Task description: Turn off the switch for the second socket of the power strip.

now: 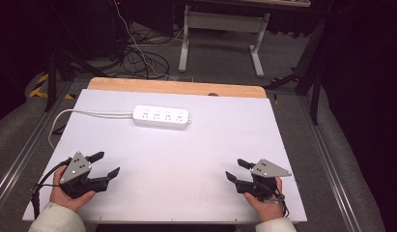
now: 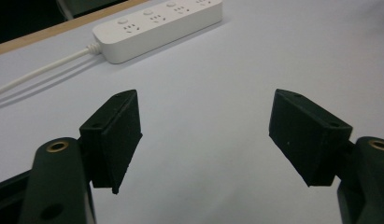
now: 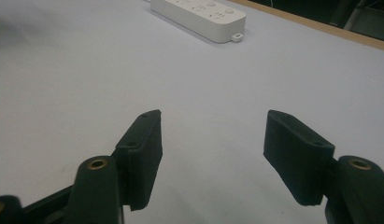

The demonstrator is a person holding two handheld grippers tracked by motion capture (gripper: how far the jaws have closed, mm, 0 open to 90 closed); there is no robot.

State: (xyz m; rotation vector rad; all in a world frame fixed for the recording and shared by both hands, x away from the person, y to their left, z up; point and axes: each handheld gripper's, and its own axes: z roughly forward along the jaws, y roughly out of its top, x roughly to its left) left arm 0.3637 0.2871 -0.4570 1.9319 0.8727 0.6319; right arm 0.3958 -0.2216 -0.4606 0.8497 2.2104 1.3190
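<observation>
Apparently nothing has begun: left gripper (image 1: 107,164) and right gripper (image 1: 235,169) rest wide open, empty, at the frame's bottom; reaching the power strip (image 1: 162,117) at upper centre seems next.

The power strip (image 1: 162,117) has its far end cut off at the top edge in both gripper views; its socket markings are too small to read

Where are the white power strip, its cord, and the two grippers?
power strip (image 1: 162,117), high view, middle of its top face.
cord (image 1: 92,113), high view, middle of the run.
left gripper (image 1: 106,165), high view, between its tips.
right gripper (image 1: 236,169), high view, between its tips.
</observation>
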